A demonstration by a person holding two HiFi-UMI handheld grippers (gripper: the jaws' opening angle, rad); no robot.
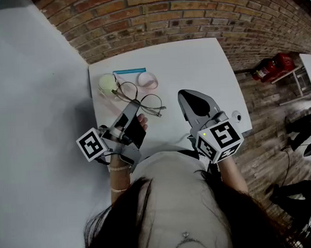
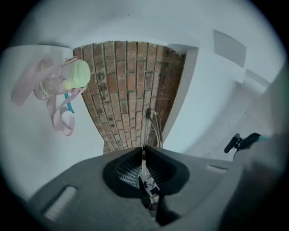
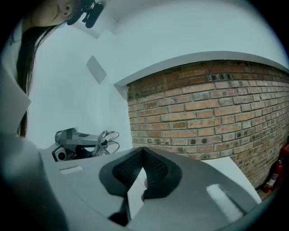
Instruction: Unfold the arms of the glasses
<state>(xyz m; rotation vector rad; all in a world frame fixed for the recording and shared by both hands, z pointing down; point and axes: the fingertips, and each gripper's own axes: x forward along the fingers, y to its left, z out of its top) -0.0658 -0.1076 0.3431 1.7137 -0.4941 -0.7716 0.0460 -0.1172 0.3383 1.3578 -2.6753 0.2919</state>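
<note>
Glasses (image 1: 151, 102): thin bare-metal wire frame, slight shine, clear glossy lenses. Left tongs (image 2: 144, 150) and right tongs (image 3: 143, 150): matt grey plastic shells with black ribbed pads that look rubbery. Bench (image 1: 194, 68) is smooth matt white, wall (image 1: 166, 17) is rough bare brick, bottle (image 2: 67, 81) is translucent pink plastic with a matt pale-green cap, person's top (image 1: 174, 197) is plain matt cloth.
</note>
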